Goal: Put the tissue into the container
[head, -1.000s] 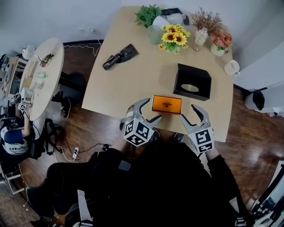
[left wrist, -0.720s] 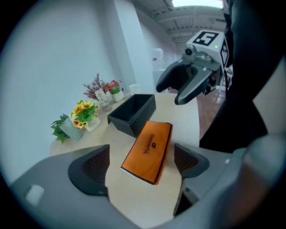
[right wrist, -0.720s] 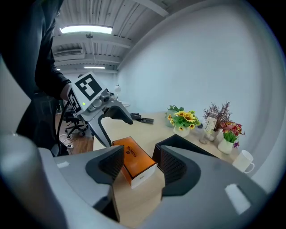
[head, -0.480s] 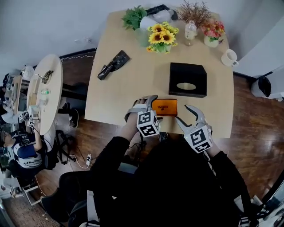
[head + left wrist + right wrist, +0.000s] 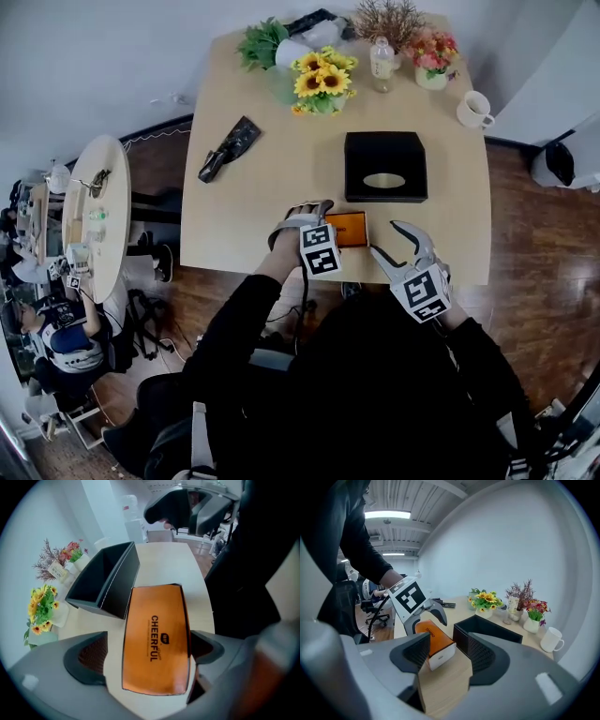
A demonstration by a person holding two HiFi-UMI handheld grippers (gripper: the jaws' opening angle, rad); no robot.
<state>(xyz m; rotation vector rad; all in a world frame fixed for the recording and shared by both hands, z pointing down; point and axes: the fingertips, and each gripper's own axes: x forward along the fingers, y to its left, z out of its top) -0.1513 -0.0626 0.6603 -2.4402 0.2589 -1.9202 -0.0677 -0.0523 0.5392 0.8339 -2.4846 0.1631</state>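
Nothing done yet: the orange rectangular tissue pack (image 5: 349, 228) lies at six o'clock of the black box container (image 5: 375, 150), the left claw (image 5: 147, 656), just opened wide, astride it unpinched, the right claw (image 5: 447, 654) spread and empty.

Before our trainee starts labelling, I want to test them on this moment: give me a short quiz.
1. True or false: the orange tissue pack lies inside the black container.
2. What lies between the left gripper's jaws? A mug; B tissue pack; C nothing.
3. Are the right gripper's jaws open or shut?
Key: 1 false, it lies on the table. 2 B; the jaws have just been opening and straddle it without pressing. 3 open, empty.
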